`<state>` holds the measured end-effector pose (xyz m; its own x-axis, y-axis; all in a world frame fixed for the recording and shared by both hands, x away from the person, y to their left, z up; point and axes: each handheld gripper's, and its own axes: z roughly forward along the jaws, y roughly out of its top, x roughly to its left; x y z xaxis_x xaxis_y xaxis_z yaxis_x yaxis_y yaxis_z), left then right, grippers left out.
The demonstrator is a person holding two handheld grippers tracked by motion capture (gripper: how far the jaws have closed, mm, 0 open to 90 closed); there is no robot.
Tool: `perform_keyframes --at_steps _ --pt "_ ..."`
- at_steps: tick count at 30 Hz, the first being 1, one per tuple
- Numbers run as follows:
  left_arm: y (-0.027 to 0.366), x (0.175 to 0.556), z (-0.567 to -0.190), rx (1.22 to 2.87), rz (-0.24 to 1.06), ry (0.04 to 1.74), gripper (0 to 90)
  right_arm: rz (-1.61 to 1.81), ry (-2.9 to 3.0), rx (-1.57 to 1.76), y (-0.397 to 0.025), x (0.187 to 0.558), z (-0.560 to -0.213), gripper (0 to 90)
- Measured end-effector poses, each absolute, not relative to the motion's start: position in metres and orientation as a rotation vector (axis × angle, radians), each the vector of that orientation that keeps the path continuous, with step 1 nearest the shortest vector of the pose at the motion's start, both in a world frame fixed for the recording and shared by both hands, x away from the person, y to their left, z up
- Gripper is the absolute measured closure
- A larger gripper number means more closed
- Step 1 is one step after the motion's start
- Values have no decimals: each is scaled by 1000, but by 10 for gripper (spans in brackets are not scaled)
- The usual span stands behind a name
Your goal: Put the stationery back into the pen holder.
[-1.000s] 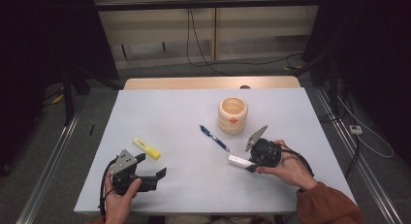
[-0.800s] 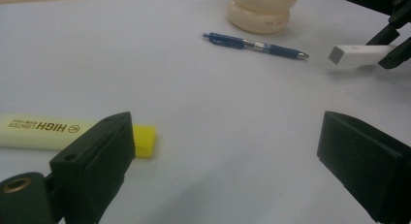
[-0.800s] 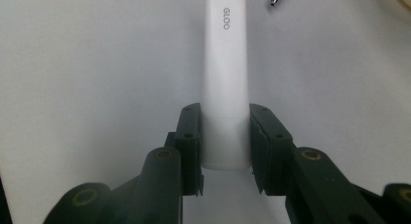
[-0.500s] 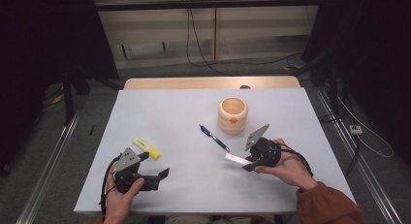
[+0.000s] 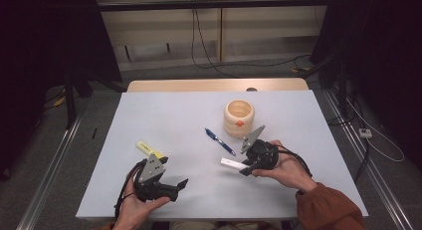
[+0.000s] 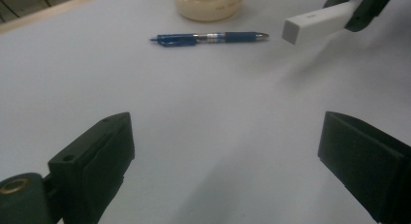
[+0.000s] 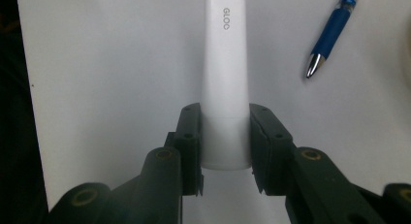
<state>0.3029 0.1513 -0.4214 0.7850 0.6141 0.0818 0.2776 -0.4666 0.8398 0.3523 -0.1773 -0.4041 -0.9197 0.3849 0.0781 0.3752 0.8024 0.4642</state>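
The right gripper (image 7: 225, 146) clenches the glue stick (image 7: 226, 78) near its end; light, stiff, smooth plastic, likely slippery. Left gripper (image 6: 228, 161) released.

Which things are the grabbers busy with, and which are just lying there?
Busy with:
- white glue stick, clamped in the right gripper
- left gripper, open, holding nothing

Just lying there:
- blue pen
- yellow highlighter
- wooden cup

The glue stick (image 7: 226, 78) looks smooth matt white plastic; beside it, the pen (image 7: 331, 34) shows glossy blue plastic with a shiny metal tip.
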Motion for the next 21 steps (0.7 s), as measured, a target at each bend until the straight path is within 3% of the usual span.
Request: perform_keyframes --at_steps 17,21 --pt "93 321 -419 2248 746 382 69 776 2958 575 -160 363 -388 678" --pt "86 323 -420 2252 834 307 114 773 2965 582 -158 366 -388 677"
